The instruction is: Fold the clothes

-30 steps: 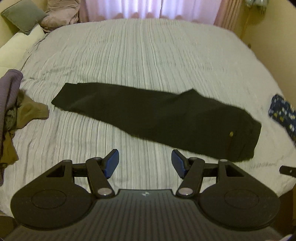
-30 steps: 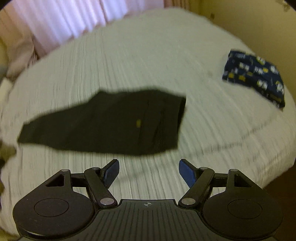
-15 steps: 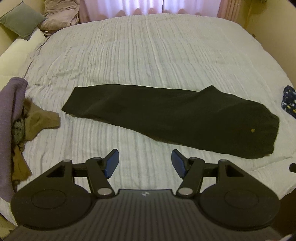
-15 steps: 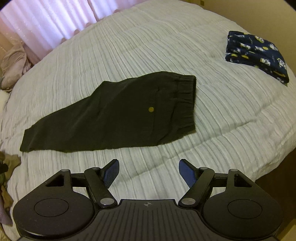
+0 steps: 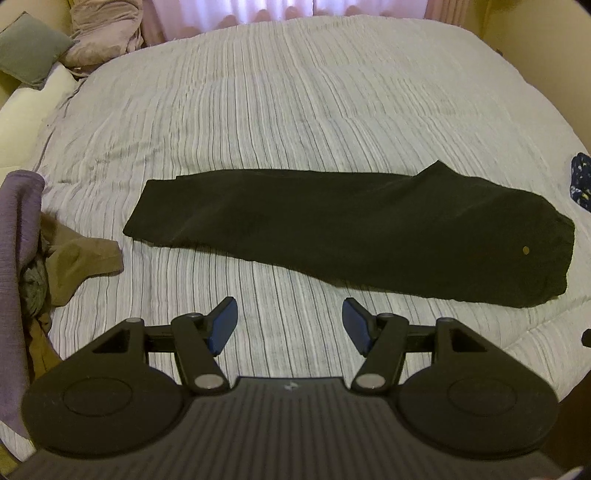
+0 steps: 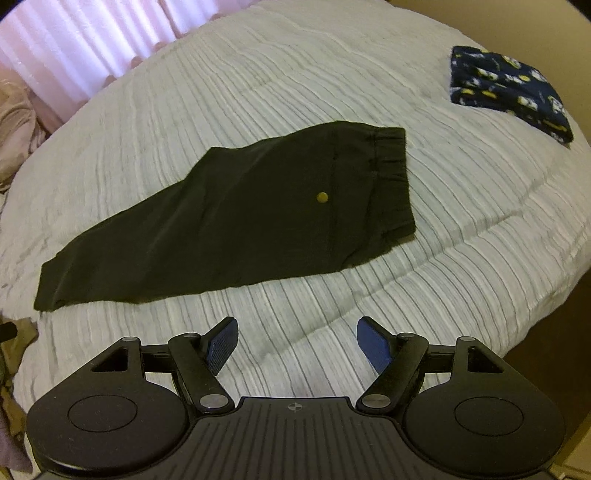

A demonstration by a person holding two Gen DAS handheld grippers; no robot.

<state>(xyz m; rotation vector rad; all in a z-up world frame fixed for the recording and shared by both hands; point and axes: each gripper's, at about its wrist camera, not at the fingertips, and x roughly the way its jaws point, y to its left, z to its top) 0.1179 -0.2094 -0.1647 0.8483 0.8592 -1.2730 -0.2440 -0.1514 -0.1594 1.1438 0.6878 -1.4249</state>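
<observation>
Your left gripper [image 5: 289,325] sits at the bottom centre of the left wrist view, its blue-padded fingers [image 5: 221,326] spread wide apart and holding nothing. It hovers over the pale striped bedspread [image 5: 295,110], just short of the black trousers [image 5: 351,229]. The trousers lie flat across the middle of the frame, folded lengthwise, with the leg ends toward the left and the waistband toward the right. A small brass button [image 5: 525,250] shows near the waistband. At the left edge you see a heap of clothes [image 5: 44,258], purple and tan. Pillows [image 5: 107,26] rest in the upper left corner.

Your right gripper [image 6: 297,341] is likewise at the bottom centre of its view, fingers spread and empty, above bare bedspread. Here the trousers run from lower left up to the elastic waistband [image 6: 388,177] right of centre. A folded navy patterned garment [image 6: 506,92] lies in the upper right, well apart from the trousers.
</observation>
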